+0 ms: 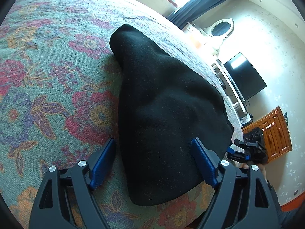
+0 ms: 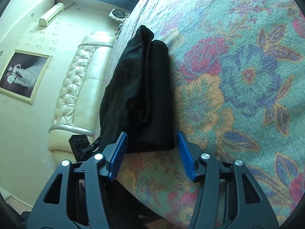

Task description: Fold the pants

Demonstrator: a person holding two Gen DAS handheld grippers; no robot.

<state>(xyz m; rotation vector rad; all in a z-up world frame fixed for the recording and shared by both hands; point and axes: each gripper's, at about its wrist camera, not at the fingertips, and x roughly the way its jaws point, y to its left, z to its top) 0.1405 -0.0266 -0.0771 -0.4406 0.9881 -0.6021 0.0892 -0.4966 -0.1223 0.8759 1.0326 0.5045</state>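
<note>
The black pants (image 1: 162,105) lie folded into a thick bundle on a floral bedspread (image 1: 47,76). My left gripper (image 1: 153,141) is open and straddles the bundle's near end: its left pad (image 1: 103,164) sits beside the cloth and its right pad (image 1: 204,164) rests over it. From the other end, the pants (image 2: 144,85) show stacked folded layers. My right gripper (image 2: 151,133) is open, with the bundle's near edge between its blue pads (image 2: 185,152). Neither pad pair presses on the cloth. Each view catches the other gripper, the right one (image 1: 247,148) and the left one (image 2: 80,145), past the bundle.
The bedspread (image 2: 238,76) stretches wide beside the pants. A cream tufted headboard (image 2: 76,87) and a framed picture (image 2: 22,74) are behind one end. Past the bed's other edge stand a dark television (image 1: 246,76), a wooden cabinet (image 1: 274,133) and an oval mirror (image 1: 222,27).
</note>
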